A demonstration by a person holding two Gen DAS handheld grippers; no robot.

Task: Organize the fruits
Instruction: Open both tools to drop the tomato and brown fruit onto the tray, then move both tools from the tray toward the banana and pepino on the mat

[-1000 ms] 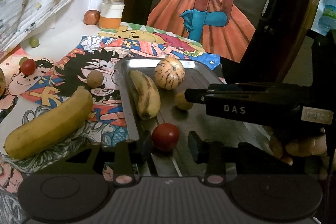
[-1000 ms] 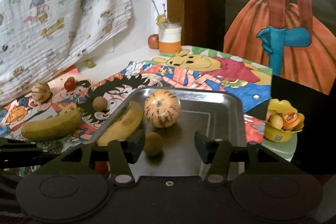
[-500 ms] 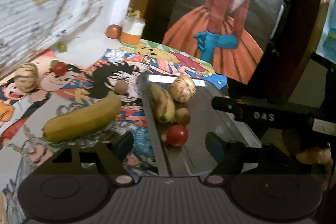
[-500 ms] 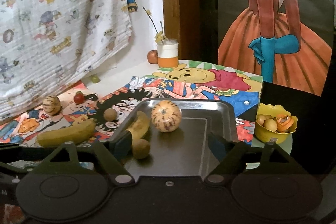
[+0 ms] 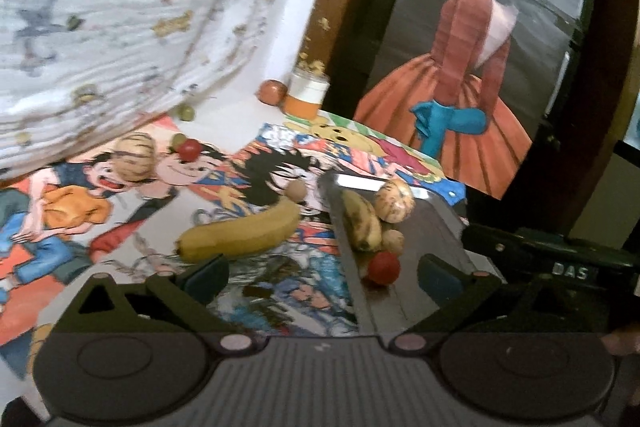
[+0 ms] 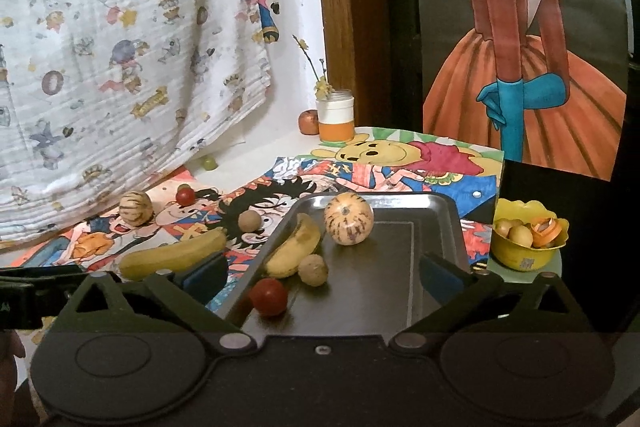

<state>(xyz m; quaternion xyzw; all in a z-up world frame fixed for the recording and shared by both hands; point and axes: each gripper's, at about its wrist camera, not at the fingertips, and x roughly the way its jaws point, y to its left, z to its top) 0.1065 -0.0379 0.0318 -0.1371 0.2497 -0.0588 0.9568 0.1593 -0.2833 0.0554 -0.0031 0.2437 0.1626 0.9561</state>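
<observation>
The metal tray [image 6: 432, 227] holds a banana [image 6: 294, 251], a striped melon [image 6: 349, 219], a small brown fruit [image 6: 313, 269] and a red tomato [image 6: 269, 297]. On the cartoon cloth to its left lie a second banana [image 6: 172, 259], a brown fruit [image 6: 249, 221], a striped melon [image 6: 136, 208] and a tomato [image 6: 185, 195]. My right gripper [image 6: 322, 273] hovers over the tray's near end, jaws opening, touching nothing. My left gripper [image 5: 323, 277] hangs over the tray's left rim [image 5: 340, 227], jaws opening and empty, with the tomato [image 5: 383, 267] lying ahead.
A yellow bowl [image 6: 528, 247] of small fruits stands right of the tray. At the back are an orange-and-white jar [image 6: 335, 115], an apple [image 6: 309, 121] and a green fruit [image 6: 208, 163]. A printed cloth hangs at the left and a painted panel stands behind.
Both grippers have spread their jaws wide and drawn back and up from the tray. The red tomato and the small brown fruit stay on the tray.
</observation>
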